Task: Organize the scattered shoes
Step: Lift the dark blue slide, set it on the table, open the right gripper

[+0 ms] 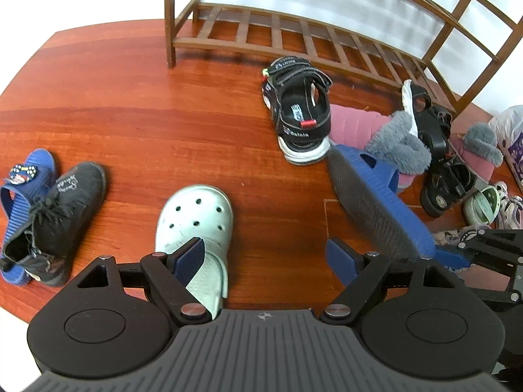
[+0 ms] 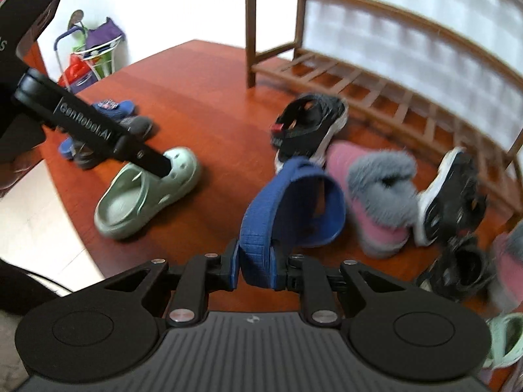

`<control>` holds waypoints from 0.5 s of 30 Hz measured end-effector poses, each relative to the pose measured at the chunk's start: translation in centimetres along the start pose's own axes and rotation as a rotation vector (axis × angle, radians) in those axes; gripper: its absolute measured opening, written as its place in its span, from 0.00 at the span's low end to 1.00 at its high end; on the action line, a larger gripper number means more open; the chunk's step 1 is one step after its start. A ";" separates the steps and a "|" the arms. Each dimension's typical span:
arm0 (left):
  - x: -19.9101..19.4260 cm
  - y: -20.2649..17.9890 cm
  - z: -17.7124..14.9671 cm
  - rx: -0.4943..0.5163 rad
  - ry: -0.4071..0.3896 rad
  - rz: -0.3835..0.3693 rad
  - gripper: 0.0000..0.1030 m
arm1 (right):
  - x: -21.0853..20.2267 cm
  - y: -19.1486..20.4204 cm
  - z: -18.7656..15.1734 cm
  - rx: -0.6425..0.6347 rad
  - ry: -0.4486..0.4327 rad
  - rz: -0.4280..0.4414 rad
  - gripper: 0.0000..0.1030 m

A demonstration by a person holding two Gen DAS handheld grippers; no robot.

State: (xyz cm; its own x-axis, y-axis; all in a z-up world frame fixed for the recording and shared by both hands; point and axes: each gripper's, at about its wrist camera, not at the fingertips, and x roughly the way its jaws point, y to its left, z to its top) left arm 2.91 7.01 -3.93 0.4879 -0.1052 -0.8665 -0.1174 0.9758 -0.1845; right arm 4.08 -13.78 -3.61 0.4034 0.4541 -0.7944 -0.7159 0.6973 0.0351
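My right gripper (image 2: 256,264) is shut on the rim of a blue slipper (image 2: 294,202), which hangs tilted above the floor with its grey ribbed sole (image 1: 369,202) facing the left wrist view. My left gripper (image 1: 264,258) stands open low over the wooden floor, nothing between its pads. Its left finger (image 1: 191,258) hangs over a mint green clog (image 1: 196,219), and from the right wrist view that finger (image 2: 147,160) overlaps the clog (image 2: 157,186). Whether it touches the clog I cannot tell. The matching blue slipper (image 1: 26,176) lies at the far left.
A brown slatted shoe rack (image 1: 294,36) stands against the wall behind. A black sandal (image 1: 297,111), pink slippers with grey fur (image 1: 392,143), another black sandal (image 1: 438,150) and a second mint clog (image 1: 483,202) crowd the right. A black sneaker (image 1: 65,209) lies over the left blue slipper.
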 end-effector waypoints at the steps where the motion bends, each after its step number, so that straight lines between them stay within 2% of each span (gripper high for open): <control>1: 0.1 -0.2 -0.2 -0.003 0.003 0.001 0.80 | 0.0 -0.1 -0.3 -0.004 0.012 0.017 0.21; 6: 0.3 -0.8 -1.0 -0.009 0.009 0.005 0.80 | 0.4 0.0 -1.0 -0.023 0.043 0.087 0.22; 8: 0.3 -1.0 -1.2 -0.013 0.007 0.003 0.80 | 0.4 0.2 -1.2 -0.032 0.048 0.110 0.27; 10: 0.3 -1.2 -1.3 -0.015 0.005 -0.001 0.80 | 0.3 0.1 -1.4 -0.037 0.044 0.116 0.39; 12: 0.4 -1.5 -1.4 -0.010 0.004 -0.005 0.80 | 0.0 -0.1 -1.5 -0.037 0.038 0.119 0.46; 15: 0.5 -2.2 -1.5 0.005 0.003 -0.014 0.80 | -0.2 -0.8 -1.6 -0.024 0.035 0.105 0.47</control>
State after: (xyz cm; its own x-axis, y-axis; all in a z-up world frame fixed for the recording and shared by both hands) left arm 2.13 4.50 -4.67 0.4866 -0.1197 -0.8654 -0.1058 0.9752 -0.1943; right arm 3.59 -15.33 -4.43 0.3054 0.5045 -0.8076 -0.7668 0.6331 0.1056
